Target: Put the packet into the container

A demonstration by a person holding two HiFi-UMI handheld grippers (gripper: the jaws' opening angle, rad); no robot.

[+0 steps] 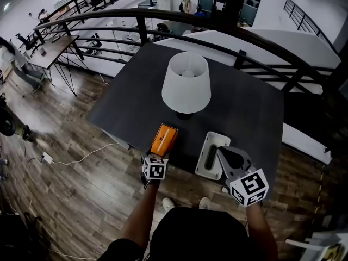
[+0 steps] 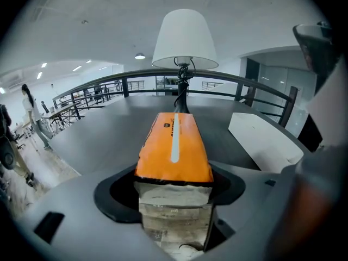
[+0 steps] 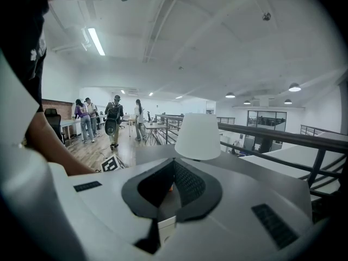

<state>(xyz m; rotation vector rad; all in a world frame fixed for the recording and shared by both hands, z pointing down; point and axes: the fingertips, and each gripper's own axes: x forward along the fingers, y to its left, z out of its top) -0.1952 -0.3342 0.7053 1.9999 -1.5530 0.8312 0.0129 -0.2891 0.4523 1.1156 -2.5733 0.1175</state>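
left tongs (image 2: 174,170) clamp the orange packet (image 2: 174,140), not yet off the counter (image 1: 244,107) near the white container (image 1: 211,154). right tongs (image 3: 173,170) pinched, empty. lift and drop-in left.

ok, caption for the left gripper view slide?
Left gripper clamped on the near end of the orange packet on the dark table, white lamp behind it, white container to its right.
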